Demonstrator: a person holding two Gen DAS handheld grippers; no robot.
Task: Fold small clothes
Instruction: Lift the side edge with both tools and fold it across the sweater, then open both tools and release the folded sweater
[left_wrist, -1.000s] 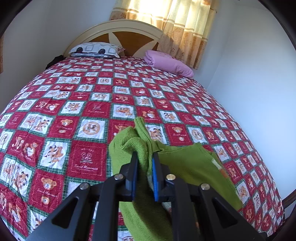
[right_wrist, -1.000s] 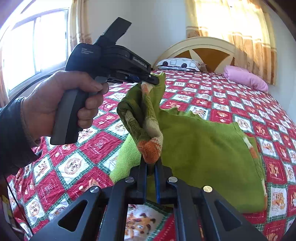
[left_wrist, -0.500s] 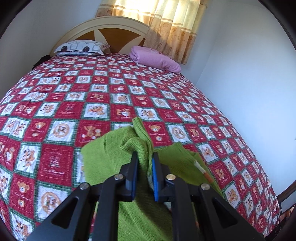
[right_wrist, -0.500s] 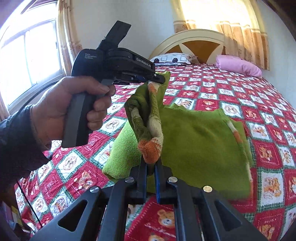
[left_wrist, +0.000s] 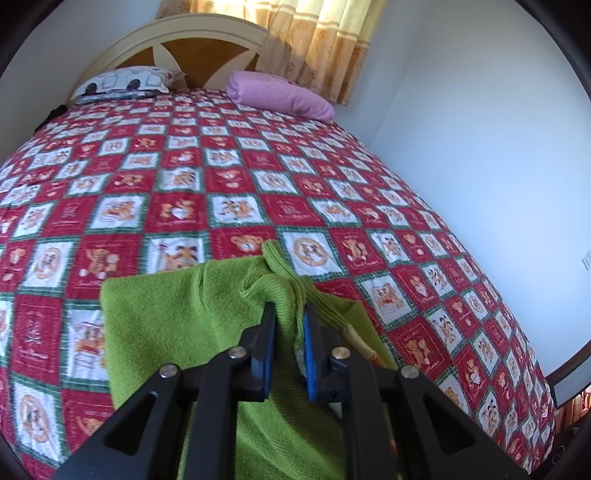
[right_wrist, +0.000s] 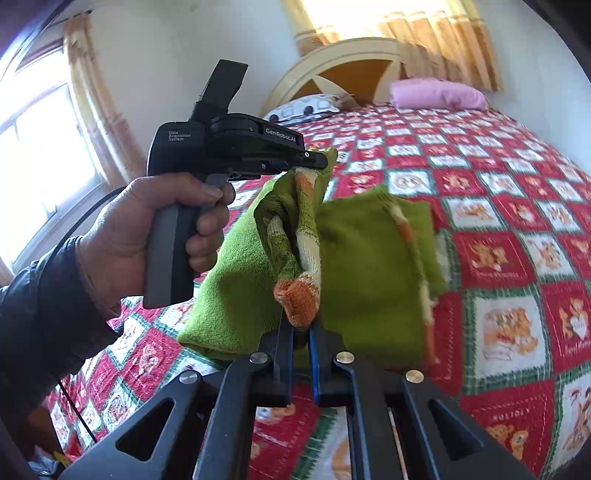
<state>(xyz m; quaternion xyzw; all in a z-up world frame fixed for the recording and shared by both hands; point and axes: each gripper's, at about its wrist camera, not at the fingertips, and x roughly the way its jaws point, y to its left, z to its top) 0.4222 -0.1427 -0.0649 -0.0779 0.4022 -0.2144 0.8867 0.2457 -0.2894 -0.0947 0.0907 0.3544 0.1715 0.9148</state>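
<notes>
I am pinching the green sweater (right_wrist: 369, 266) in both grippers (left_wrist: 289, 317) (right_wrist: 301, 328); uneven pulling risks skewing the fold.

Fuzzy knitted green sweater (right_wrist: 369, 266), matt black plastic left claw (left_wrist: 289, 334), printed cotton-look quilt (left_wrist: 221, 177), glossy wooden headboard (left_wrist: 207, 55)

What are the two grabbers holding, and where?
Both hold the green sweater: the left gripper pinches bunched green knit, the right gripper its orange-tipped striped end.

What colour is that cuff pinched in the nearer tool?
Orange, with cream and green stripes above it, on the green sweater; the right wrist view shows it best.
</notes>
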